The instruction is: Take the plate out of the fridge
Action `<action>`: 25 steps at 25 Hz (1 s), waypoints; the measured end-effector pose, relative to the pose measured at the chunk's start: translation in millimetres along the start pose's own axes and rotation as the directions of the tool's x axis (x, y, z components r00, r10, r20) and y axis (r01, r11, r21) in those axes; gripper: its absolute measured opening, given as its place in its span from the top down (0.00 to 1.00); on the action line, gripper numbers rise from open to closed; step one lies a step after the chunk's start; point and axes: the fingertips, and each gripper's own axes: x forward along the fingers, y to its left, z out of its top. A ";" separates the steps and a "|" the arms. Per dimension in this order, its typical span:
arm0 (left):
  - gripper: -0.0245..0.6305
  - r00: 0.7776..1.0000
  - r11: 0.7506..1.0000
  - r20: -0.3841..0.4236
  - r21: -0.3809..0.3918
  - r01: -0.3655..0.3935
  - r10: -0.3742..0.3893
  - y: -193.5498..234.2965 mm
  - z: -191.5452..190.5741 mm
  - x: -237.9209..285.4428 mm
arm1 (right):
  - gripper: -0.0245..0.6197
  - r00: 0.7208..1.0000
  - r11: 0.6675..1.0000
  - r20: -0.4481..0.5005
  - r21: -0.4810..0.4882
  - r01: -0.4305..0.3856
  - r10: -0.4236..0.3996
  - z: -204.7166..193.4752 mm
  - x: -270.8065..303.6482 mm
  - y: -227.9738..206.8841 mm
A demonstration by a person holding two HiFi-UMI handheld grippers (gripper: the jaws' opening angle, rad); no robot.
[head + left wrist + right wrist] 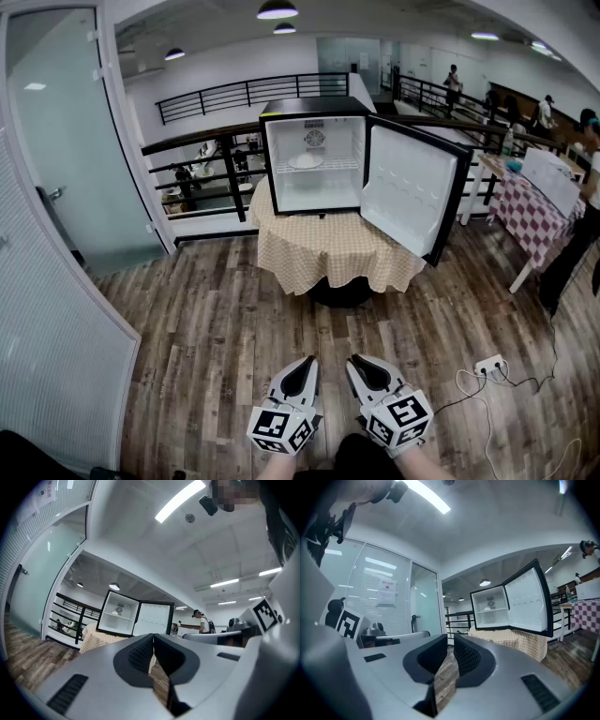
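Note:
A black mini fridge (314, 106) stands on a round table with a tan checked cloth (328, 248). Its door (410, 187) is swung wide to the right. A white plate (306, 161) lies on the wire shelf inside, small in the left gripper view (114, 613) and in the right gripper view (487, 608). My left gripper (309, 361) (153, 637) and right gripper (356, 360) (451, 639) hang side by side low over the wood floor, far short of the fridge. Both point level at it, shut and holding nothing.
A black railing (225, 141) runs behind the fridge table. A frosted glass door (56, 141) fills the left side. At right stand a table with a red checked cloth (534, 216) and a person (572, 253). A power strip (489, 366) with cables lies on the floor.

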 end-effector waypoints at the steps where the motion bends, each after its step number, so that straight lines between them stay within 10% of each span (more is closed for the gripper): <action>1: 0.95 1.000 1.000 -0.002 0.003 -0.001 0.001 0.2 -2.1 0.8 | 0.87 1.000 1.000 -0.001 -0.004 0.000 0.000 -1.4 0.8 1.1; 25: 0.95 0.999 0.999 -0.036 0.027 -0.021 0.022 82.6 -2.3 144.7 | 0.87 0.999 0.999 -0.033 0.021 -0.028 0.028 6.1 143.2 -98.1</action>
